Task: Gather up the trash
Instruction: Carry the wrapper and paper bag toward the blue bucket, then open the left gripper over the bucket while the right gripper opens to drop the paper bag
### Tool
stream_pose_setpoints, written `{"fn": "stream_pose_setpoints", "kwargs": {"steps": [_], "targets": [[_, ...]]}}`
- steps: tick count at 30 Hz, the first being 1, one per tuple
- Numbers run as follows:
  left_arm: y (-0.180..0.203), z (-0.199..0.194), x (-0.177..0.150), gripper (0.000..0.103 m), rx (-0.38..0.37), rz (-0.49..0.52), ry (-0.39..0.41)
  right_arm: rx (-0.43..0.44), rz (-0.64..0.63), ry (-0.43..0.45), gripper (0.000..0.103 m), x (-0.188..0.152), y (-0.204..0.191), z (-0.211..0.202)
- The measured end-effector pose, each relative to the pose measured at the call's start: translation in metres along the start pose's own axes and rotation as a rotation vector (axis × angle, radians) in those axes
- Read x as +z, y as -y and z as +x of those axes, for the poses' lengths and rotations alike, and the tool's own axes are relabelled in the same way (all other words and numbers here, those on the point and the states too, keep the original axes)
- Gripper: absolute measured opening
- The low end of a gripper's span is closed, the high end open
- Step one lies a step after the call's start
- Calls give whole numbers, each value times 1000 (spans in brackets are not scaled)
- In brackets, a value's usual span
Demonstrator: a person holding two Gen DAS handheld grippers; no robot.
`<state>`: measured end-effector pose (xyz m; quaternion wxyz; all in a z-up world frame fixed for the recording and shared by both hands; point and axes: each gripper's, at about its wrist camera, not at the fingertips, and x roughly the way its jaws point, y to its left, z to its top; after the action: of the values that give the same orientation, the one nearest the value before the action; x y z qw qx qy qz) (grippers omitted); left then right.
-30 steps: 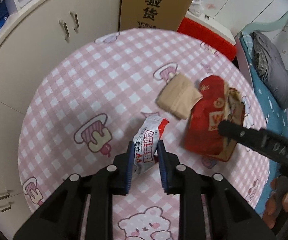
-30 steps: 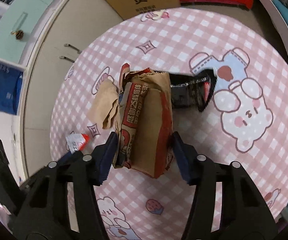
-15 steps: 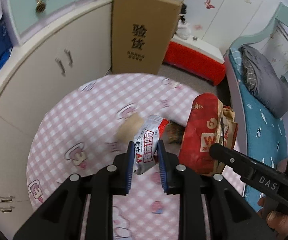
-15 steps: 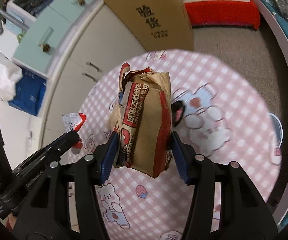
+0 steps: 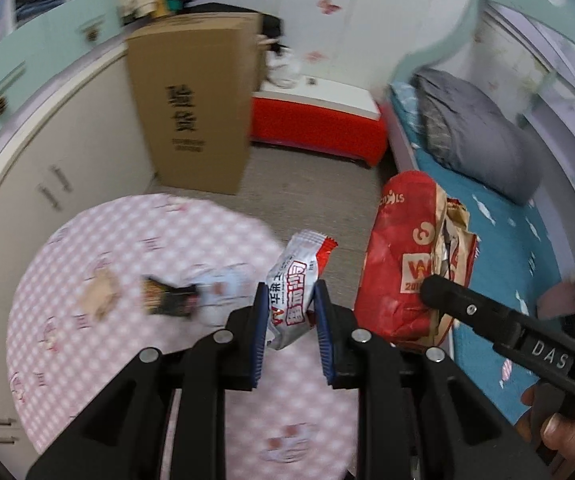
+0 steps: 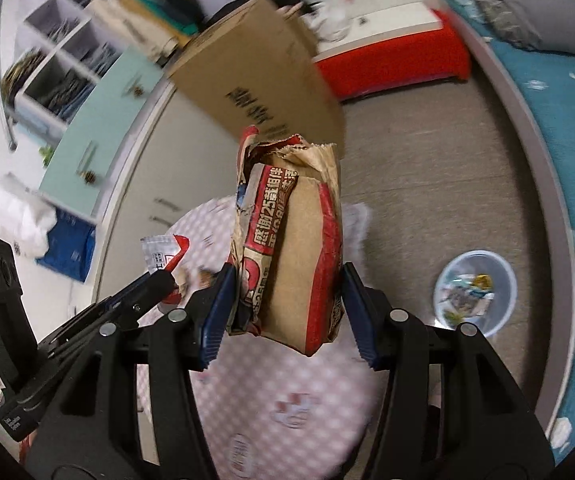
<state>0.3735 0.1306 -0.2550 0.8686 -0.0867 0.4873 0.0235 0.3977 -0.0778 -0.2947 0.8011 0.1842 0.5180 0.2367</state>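
My left gripper (image 5: 289, 300) is shut on a white and red snack wrapper (image 5: 293, 288), held in the air over the edge of the round pink checked table (image 5: 87, 240). My right gripper (image 6: 283, 284) is shut on a crumpled red and brown paper bag (image 6: 291, 240), which also shows at the right of the left wrist view as the paper bag (image 5: 403, 264). The wrapper (image 6: 163, 254) appears at the left of the right wrist view. A black wrapper (image 5: 167, 300) and a brown paper scrap (image 5: 99, 298) lie blurred on the table.
A pale blue bin (image 6: 475, 292) with trash inside stands on the grey floor by the blue bed (image 5: 499, 248). A tall cardboard box (image 5: 195, 116) and a red-sided bench (image 5: 319, 120) stand beyond the table. Cream cabinets (image 5: 47, 160) line the left.
Both grippers have lifted off the table with the wrapper and the paper bag and swung toward the floor and bed side. The bin has come into the right wrist view.
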Motion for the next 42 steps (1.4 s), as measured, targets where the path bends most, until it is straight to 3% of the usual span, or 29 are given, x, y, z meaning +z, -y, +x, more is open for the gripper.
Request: {"fn": "stream_pose_setpoints", "kwargs": {"steps": [10,17,19,20,22,31,42], "targets": [[143,47,3,22,-119,158,-76,-130,138,93,53,8,130,-80],[208,76,-2,24,-160,240,-144,-199,220,140,53,7,186,-116],[219,81,-2,31,-174,250,-166,-213,240,149,53,6,200,-124],[224,83,-2,37,-168,254,-171,-218,246,152,53,6,205,-127],[228,85,-2,60,-152,262,-171,-223,258,153,53,5,214,-131],[238,88,0,65,-120,270,-187,-224,271,141,53,6,225,-131],[226,83,2,66,-86,237,-177,-205,253,97,54,6,223,-116]]}}
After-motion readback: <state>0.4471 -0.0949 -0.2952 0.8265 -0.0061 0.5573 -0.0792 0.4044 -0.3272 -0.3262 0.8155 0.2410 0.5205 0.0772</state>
